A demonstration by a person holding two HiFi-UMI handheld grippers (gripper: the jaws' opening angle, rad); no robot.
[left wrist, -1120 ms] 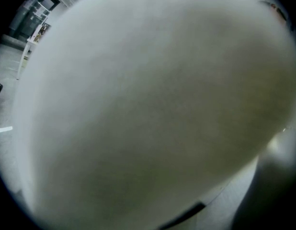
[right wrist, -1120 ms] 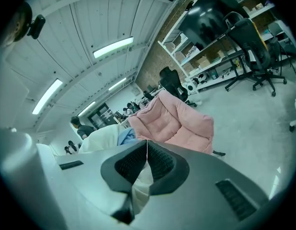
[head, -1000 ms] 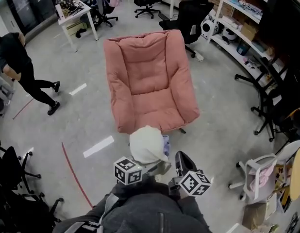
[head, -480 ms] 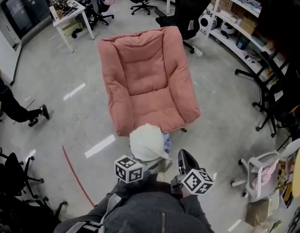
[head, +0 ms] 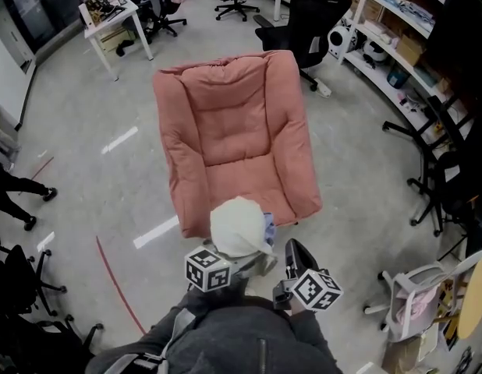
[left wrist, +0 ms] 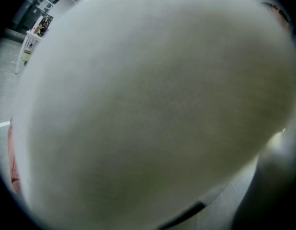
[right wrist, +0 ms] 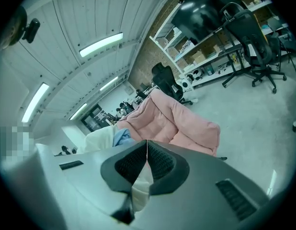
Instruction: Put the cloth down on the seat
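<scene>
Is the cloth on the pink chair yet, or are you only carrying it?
Not yet. Done: the white cloth is picked up and bunched into a bundle, and the right gripper is shut on a fold of it. In hand: the bundle is held up close to the front edge of the pink chair. Left: carry it over the seat, lower it and let go.

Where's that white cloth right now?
Head view, low centre: the cloth is a held-up bundle at the near edge of the pink seat, not yet laid on it.
</scene>
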